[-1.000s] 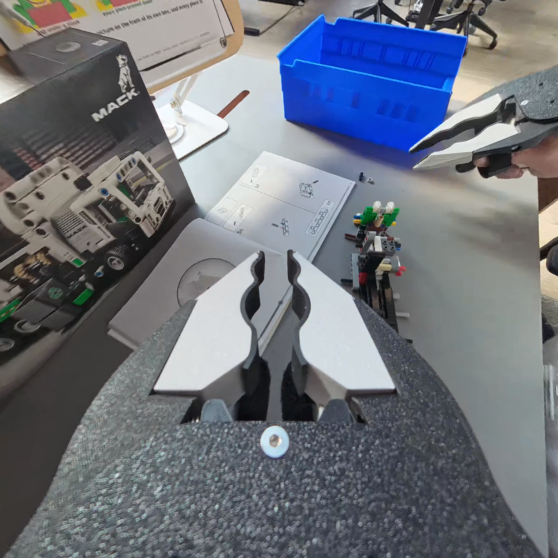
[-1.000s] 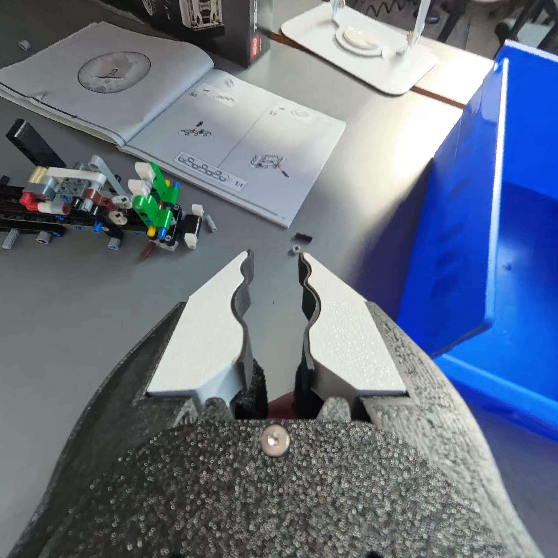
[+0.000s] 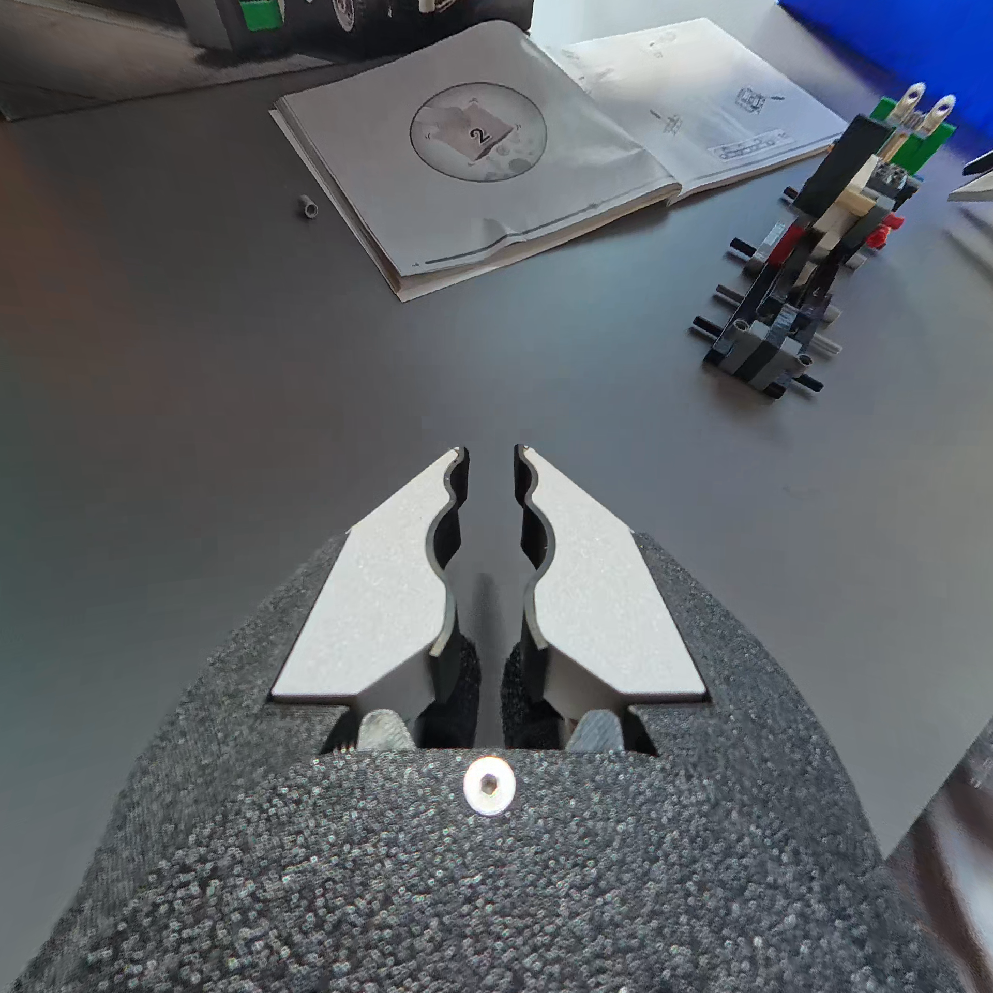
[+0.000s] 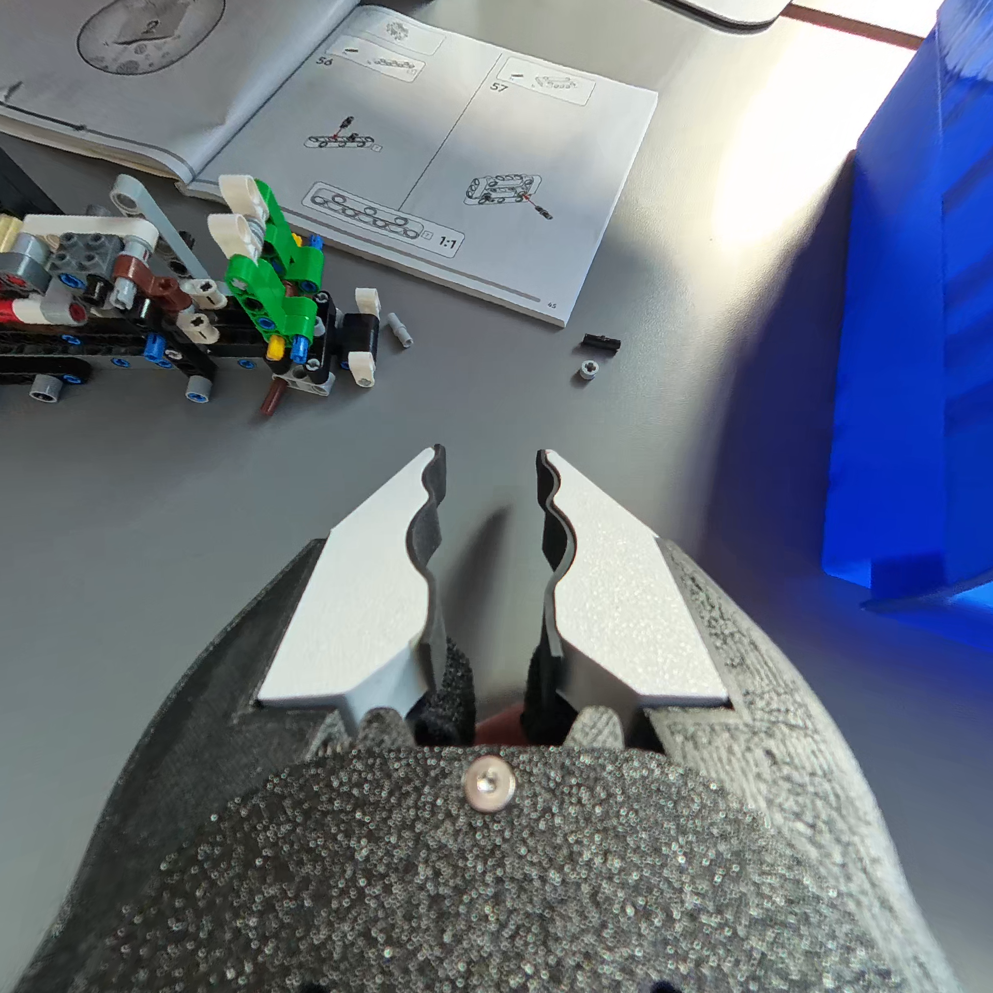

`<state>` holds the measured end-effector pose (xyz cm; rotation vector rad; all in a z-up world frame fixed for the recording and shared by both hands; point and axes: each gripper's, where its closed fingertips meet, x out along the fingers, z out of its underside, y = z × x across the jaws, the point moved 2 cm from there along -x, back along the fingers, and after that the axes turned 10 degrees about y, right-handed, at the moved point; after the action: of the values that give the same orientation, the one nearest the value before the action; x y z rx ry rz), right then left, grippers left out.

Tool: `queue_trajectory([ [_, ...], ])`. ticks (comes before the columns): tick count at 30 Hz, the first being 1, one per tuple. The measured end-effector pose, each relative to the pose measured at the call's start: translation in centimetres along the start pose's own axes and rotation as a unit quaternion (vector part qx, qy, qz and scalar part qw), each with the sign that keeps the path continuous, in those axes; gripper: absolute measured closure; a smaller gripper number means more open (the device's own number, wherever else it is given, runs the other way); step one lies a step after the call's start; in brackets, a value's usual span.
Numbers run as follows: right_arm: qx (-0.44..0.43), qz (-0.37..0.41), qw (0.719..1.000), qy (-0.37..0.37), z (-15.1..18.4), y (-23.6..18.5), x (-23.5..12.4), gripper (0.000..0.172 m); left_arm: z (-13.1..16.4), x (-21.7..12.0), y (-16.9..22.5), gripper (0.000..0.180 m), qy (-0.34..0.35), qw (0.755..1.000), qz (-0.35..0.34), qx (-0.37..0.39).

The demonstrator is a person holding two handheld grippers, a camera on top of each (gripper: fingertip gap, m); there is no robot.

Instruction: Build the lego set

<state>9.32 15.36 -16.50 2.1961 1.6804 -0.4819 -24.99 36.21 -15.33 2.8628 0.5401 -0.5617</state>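
Note:
My left gripper [image 3: 490, 448] is open and empty, low over bare grey table [image 3: 215, 430], with the open instruction booklet [image 3: 483, 161] ahead and a part-built brick model [image 3: 795, 285] to the right. A small grey pin [image 3: 308, 206] lies left of the booklet. My right gripper [image 4: 490, 451] is open and empty above the table. Just ahead of it lie a small black pin [image 4: 602, 342] and a small grey round bush [image 4: 589, 369]. The model [image 4: 177, 301], with green, white and black parts, sits to its left, and a loose grey pin [image 4: 400, 329] lies beside it.
A blue bin [image 4: 913, 322] stands close on the right of the right gripper. The booklet [image 4: 430, 161] lies beyond the small parts. A dark printed box [image 3: 322, 27] stands behind the booklet. The tip of the other gripper [image 3: 972, 188] shows at the right edge.
My left gripper has dropped and pulled back from over the booklet to bare table. My right gripper has moved down closer to the table and its fingers have opened wider.

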Motion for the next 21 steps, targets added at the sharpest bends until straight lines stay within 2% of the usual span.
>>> queue_trajectory([
  [1, -0.009, 0.003, 1.0, -0.004, 0.1, 0.0, 0.1, 0.139, 0.0, 0.3, -0.1, 0.166, -0.004, 1.0, -0.004, 0.011],
  [5, -0.02, 0.004, 1.0, -0.009, 0.2, -0.1, 0.2, 0.14, -1.6, 2.5, -1.2, 0.166, 0.006, 0.999, 0.005, 0.038],
  [9, 0.007, 0.001, 1.0, -0.004, 0.1, 0.3, 0.1, 0.14, -2.9, 6.2, -4.9, 0.164, -0.056, 0.996, 0.004, 0.062],
  [12, 0.033, 0.012, 0.999, -0.004, 0.0, 1.0, 0.4, 0.14, -4.2, 9.7, -7.9, 0.162, -0.076, 0.995, 0.006, 0.068],
  [16, 0.048, 0.011, 0.999, -0.007, -0.1, 1.4, 0.9, 0.14, -4.8, 13.2, -9.9, 0.157, -0.103, 0.991, 0.045, 0.076],
  [21, 0.079, -0.004, 0.997, 0.0, -0.3, 1.5, 0.8, 0.14, -5.4, 14.9, -10.5, 0.156, -0.118, 0.979, 0.094, 0.136],
])
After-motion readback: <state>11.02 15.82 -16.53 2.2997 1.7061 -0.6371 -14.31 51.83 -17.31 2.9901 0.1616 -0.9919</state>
